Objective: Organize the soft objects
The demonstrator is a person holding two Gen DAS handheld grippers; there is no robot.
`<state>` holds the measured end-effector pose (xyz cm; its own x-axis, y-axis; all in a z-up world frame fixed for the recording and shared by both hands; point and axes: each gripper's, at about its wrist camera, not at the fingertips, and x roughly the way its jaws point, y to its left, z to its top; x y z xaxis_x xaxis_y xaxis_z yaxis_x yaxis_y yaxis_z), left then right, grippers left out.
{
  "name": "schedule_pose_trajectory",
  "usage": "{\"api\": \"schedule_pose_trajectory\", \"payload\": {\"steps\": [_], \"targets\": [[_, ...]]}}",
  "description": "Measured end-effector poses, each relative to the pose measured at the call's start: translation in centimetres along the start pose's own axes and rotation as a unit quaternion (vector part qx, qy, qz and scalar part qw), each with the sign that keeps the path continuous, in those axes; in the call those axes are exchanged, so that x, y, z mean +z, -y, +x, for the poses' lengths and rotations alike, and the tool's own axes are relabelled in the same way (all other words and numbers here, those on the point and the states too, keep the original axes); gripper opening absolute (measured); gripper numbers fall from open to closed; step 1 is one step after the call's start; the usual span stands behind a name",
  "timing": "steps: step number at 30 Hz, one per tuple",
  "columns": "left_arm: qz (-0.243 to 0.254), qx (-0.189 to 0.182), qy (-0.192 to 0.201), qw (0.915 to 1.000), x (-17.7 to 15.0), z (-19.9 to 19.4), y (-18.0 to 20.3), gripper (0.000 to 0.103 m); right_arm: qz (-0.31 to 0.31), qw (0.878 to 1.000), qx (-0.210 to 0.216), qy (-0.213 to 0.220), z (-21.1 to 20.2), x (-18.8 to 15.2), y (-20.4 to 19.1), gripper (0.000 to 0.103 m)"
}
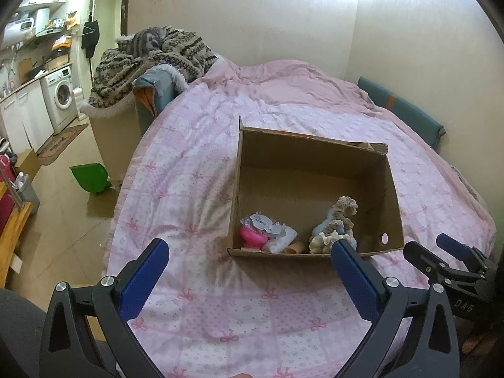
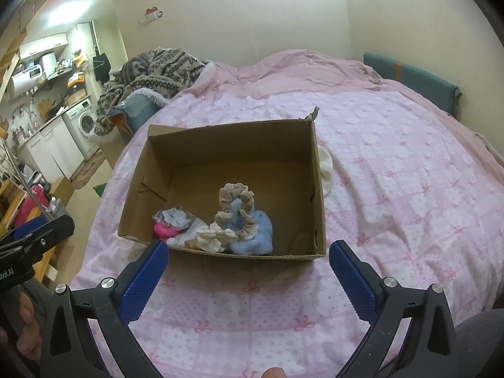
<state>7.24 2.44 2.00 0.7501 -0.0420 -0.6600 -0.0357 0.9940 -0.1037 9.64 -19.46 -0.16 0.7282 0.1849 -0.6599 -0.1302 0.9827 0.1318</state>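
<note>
An open cardboard box point(image 1: 312, 163) point(image 2: 239, 145) stands on the pink bed. Inside, near its front wall, lie a blue soft item with beige frilly scrunchies point(image 1: 337, 220) point(image 2: 249, 220), a cream scrunchie point(image 2: 214, 236), a pink item point(image 1: 252, 236) point(image 2: 163, 231) and a plastic packet point(image 1: 264, 223) point(image 2: 176, 217). A white soft item point(image 2: 326, 170) lies on the bed just right of the box. My left gripper point(image 1: 249, 249) is open and empty in front of the box. My right gripper point(image 2: 247, 250) is open and empty, also in front of it; it shows at the right edge of the left wrist view point(image 1: 441, 249).
The pink patterned duvet point(image 1: 204, 173) point(image 2: 393, 173) covers the bed. A patterned blanket heap point(image 1: 151, 60) point(image 2: 157, 72) lies at the far left end. A teal cushion point(image 1: 400, 107) point(image 2: 409, 75) lines the right wall. A green dustpan point(image 1: 89, 178) lies on the floor; a kitchen with washing machine point(image 1: 61, 94) is left.
</note>
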Motion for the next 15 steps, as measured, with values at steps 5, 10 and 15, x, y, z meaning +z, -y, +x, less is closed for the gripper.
{"api": "schedule_pose_trajectory", "payload": {"steps": [5,10,15], "targets": [[0.003,-0.001,0.000,1.0000,-0.07,-0.01,0.01,0.103,0.000,1.000,-0.002,0.000,-0.02,-0.01,0.02,0.103],[0.003,-0.003,-0.003,1.0000,-0.17,-0.03,0.09,0.103,-0.001,1.000,-0.002,0.001,-0.01,0.00,0.03,0.103],[0.006,-0.004,-0.005,1.0000,-0.17,0.12,0.24,0.103,0.000,1.000,-0.003,0.001,0.01,0.07,0.14,0.103]]}}
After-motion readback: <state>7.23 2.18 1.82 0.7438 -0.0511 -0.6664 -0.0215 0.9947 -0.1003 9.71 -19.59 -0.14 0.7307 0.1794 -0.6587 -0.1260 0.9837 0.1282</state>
